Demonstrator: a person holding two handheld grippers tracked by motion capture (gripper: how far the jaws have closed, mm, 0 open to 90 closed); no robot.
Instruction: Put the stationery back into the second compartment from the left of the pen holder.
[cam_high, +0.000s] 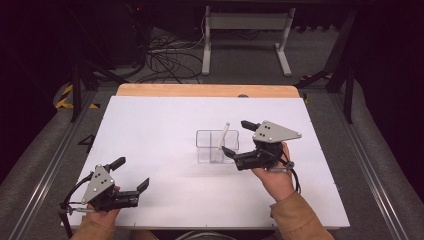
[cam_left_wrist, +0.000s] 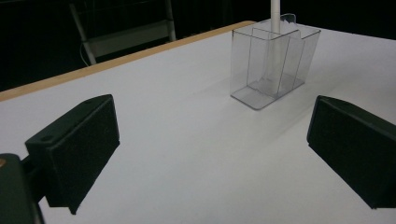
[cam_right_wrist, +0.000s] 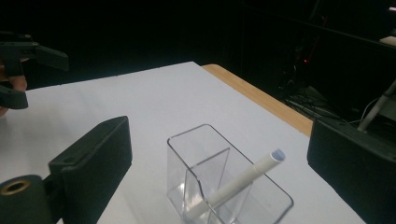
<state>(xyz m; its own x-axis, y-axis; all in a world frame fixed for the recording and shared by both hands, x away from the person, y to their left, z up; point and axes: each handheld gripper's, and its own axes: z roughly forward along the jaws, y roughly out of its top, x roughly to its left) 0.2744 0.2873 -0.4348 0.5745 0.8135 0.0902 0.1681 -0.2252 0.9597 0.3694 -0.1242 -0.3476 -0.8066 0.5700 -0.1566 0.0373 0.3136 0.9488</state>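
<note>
The white pen (cam_high: 222, 136) stands slanted in the clear plastic organizer (cam_high: 217, 146), just right of the middle of the high view, its lower end in a near compartment and its capped tip leaning over the rim toward the upper right. In the right gripper view the pen (cam_right_wrist: 238, 185) lies diagonally across the organizer's (cam_right_wrist: 224, 186) inner divider, low in the frame.

The right gripper (cam_high: 239, 137) sits just beside the organizer's right wall, jaws spread wide with nothing between them; the pen looks delivered and let go. The left gripper (cam_high: 133, 173) rests at the lower left of the high view, well apart, also spread and empty.

The risk, as I judge it, is in the retreat: the right gripper's lower jaw is close to the thin wall, and a careless sweep could nudge the light organizer, tip it, or knock the leaning pen out over the rim onto the white table (cam_high: 150, 130).
</note>
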